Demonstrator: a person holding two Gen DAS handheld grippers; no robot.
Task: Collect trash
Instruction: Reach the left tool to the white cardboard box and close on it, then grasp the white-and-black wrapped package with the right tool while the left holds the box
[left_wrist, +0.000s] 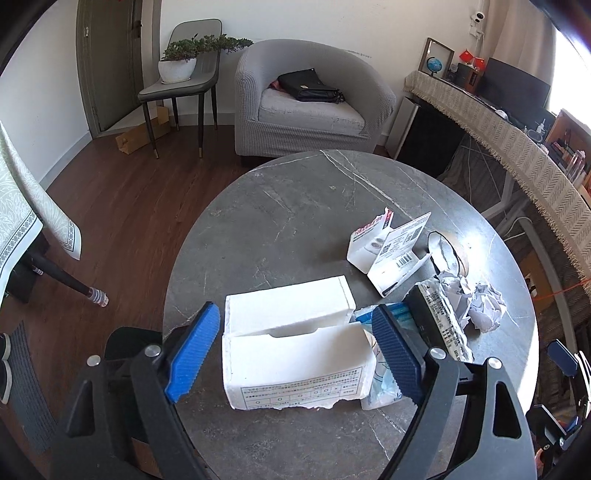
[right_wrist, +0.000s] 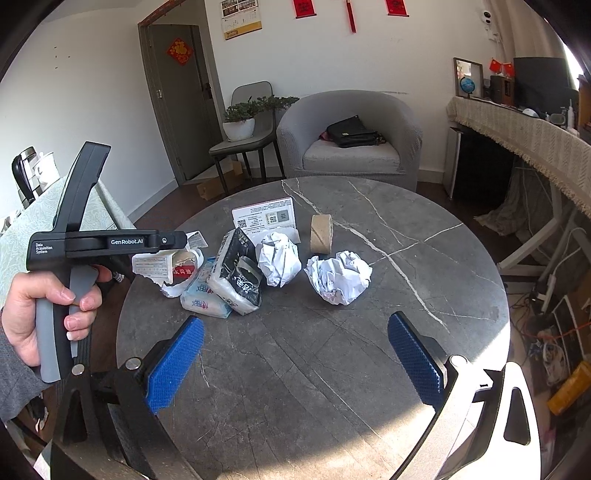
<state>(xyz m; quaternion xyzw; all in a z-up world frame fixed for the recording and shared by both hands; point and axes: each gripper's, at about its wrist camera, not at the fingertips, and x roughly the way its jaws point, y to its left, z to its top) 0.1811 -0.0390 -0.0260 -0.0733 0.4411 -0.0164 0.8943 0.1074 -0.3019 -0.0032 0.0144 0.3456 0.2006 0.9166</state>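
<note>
Trash lies on a round grey marble table (left_wrist: 288, 206). My left gripper (left_wrist: 295, 354) is open, its blue pads on either side of a torn white cardboard box (left_wrist: 295, 343) without touching it. A blue tissue pack (left_wrist: 384, 380), a black-and-white wrapper (left_wrist: 439, 325), crumpled paper (left_wrist: 484, 306) and an opened white package (left_wrist: 391, 251) lie to its right. My right gripper (right_wrist: 295, 362) is open and empty above bare table, short of two crumpled paper balls (right_wrist: 340, 277), a tape roll (right_wrist: 321, 232), the wrapper (right_wrist: 236, 273) and the tissue pack (right_wrist: 203, 299). The left gripper's body (right_wrist: 92, 240) shows at left.
A grey armchair (left_wrist: 314, 107) with a black bag stands behind the table. A chair with a potted plant (left_wrist: 181, 62) is at back left. A cloth-covered desk (left_wrist: 517, 147) runs along the right. A second clothed table (right_wrist: 44, 218) is at left.
</note>
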